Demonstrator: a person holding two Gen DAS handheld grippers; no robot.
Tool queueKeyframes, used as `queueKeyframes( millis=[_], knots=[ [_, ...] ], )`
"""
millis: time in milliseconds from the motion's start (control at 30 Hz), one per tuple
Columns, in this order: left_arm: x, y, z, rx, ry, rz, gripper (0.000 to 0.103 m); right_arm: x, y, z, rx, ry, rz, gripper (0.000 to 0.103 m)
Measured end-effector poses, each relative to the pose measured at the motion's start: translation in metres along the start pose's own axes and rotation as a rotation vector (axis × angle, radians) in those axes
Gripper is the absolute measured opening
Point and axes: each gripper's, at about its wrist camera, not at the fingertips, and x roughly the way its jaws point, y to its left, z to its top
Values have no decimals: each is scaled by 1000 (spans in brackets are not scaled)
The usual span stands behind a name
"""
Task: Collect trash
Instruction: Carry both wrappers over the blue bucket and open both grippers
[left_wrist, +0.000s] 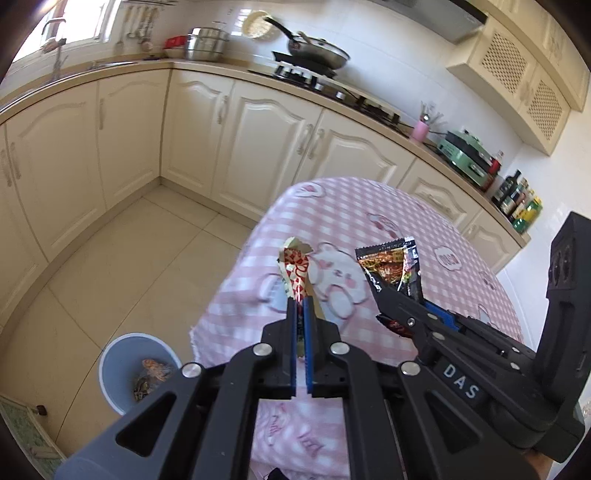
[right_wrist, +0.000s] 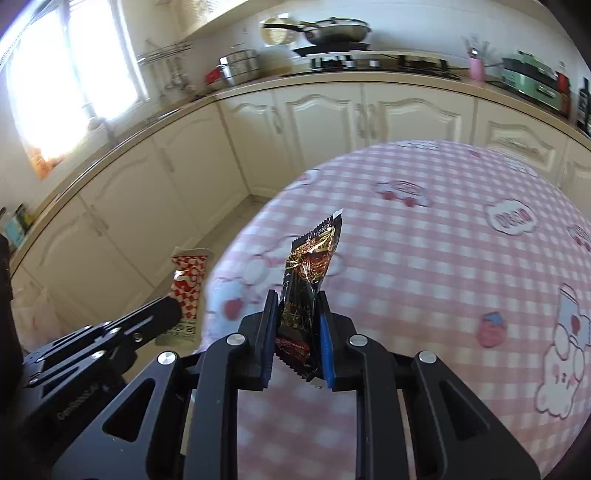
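My left gripper (left_wrist: 300, 306) is shut on a red-and-white checked snack wrapper (left_wrist: 295, 271), held above the left edge of the pink checked tablecloth (left_wrist: 424, 206). My right gripper (right_wrist: 295, 301) is shut on a black and gold snack wrapper (right_wrist: 312, 266), held above the same cloth (right_wrist: 443, 229). Each gripper shows in the other's view: the right one (left_wrist: 399, 299) with its black wrapper (left_wrist: 393, 266), the left one (right_wrist: 166, 314) with its checked wrapper (right_wrist: 188, 291). A grey-blue trash bin (left_wrist: 122, 373) stands on the floor at lower left with some wrappers inside.
Cream kitchen cabinets (left_wrist: 258, 122) wrap around behind the table. The counter holds a stove with a pan (left_wrist: 317, 50), steel pots (left_wrist: 207, 42), a pink cup (left_wrist: 420, 130), a green appliance (left_wrist: 467, 151) and bottles (left_wrist: 517, 199). Beige tiled floor (left_wrist: 129, 258) lies left of the table.
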Motion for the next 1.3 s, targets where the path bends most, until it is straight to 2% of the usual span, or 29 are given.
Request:
queueKeyframes(
  millis=[267, 500, 633, 800, 900, 933, 967, 1033, 1300],
  knots=[
    [-24, 85, -4, -107, -18, 100, 3, 39, 89, -7, -114, 66, 118, 19],
    [-20, 155, -21, -190, 28, 180, 3, 86, 145, -22, -177, 158, 185, 19],
    [-9, 190, -33, -244, 67, 211, 3, 112, 163, -34, -192, 206, 205, 19],
    [7, 224, -40, -301, 95, 234, 3, 132, 173, -40, -189, 222, 215, 19],
    [15, 238, -41, -341, 104, 213, 5, 140, 174, -41, -186, 226, 211, 19],
    [18, 243, -41, -359, 103, 208, 9, 142, 173, -41, -184, 227, 208, 19],
    [18, 247, -42, -370, 102, 209, 23, 144, 174, -41, -182, 228, 208, 19],
    [21, 254, -45, -394, 99, 234, 42, 146, 171, -42, -182, 232, 209, 19],
    [26, 271, -61, -457, 135, 259, 49, 158, 181, -49, -190, 267, 206, 20]
  ],
)
